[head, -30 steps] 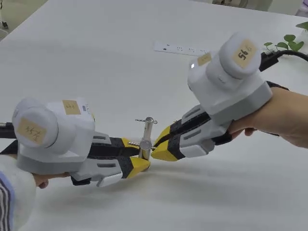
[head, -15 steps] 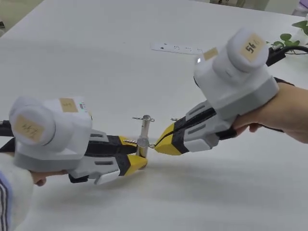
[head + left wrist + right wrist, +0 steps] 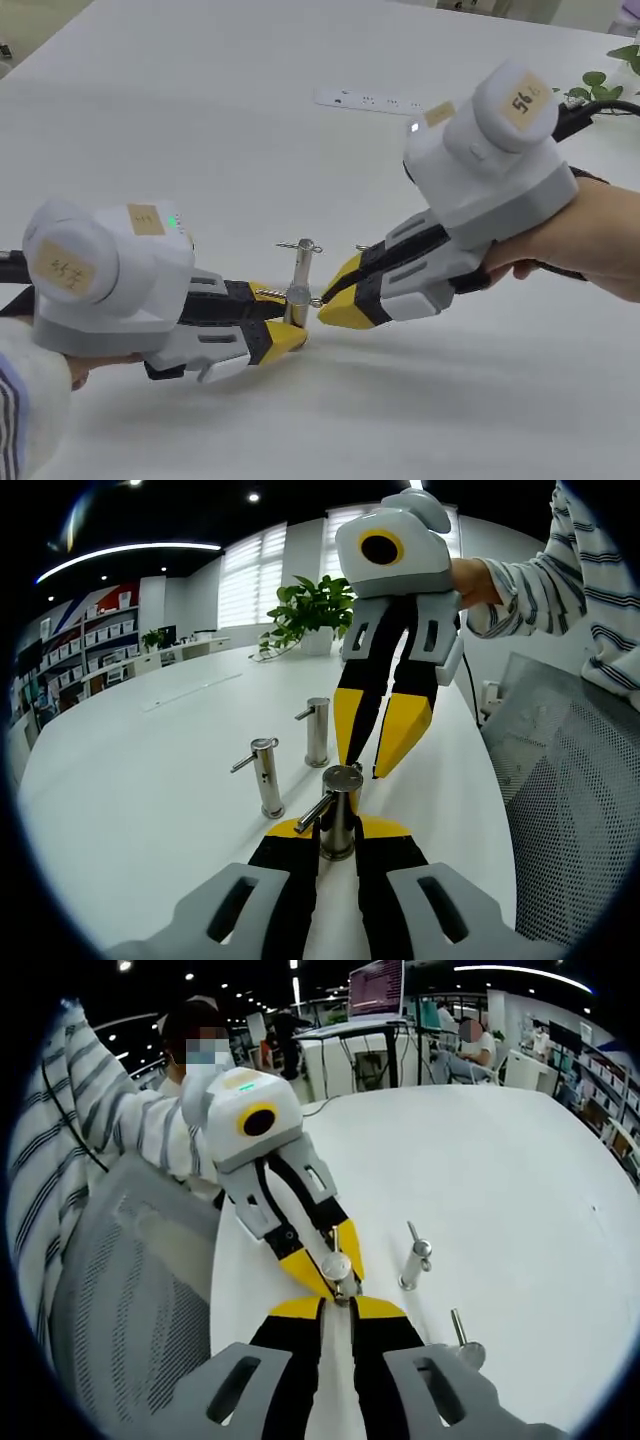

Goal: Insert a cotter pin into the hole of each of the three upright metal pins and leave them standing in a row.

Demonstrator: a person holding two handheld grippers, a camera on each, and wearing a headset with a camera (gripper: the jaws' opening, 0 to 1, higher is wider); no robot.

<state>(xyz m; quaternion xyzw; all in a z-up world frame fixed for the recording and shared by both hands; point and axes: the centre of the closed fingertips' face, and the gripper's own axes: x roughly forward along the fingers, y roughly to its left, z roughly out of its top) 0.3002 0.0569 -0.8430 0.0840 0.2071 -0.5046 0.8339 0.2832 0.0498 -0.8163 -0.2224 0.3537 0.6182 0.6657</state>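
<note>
Three upright metal pins stand on the white table (image 3: 200,130). My left gripper (image 3: 285,315) (image 3: 338,832) is shut on the nearest pin (image 3: 297,296) (image 3: 340,815) (image 3: 337,1265), low on its shaft. A cotter pin (image 3: 313,810) passes crosswise through its head. My right gripper (image 3: 325,305) (image 3: 338,1302) comes in from the right and is shut on that cotter pin's end beside the pin head. The second pin (image 3: 304,262) (image 3: 266,778) and the third pin (image 3: 317,732) stand just behind. Each has a cotter pin through its top.
A white power strip (image 3: 370,100) lies at the far side of the table, with a potted plant (image 3: 600,85) at the right edge. A mesh chair (image 3: 570,760) stands beside the table. People sit at desks (image 3: 400,1020) in the background.
The right gripper has risen slightly and stays at the pin head. The left gripper still holds the pin. The head camera has shifted a little.
</note>
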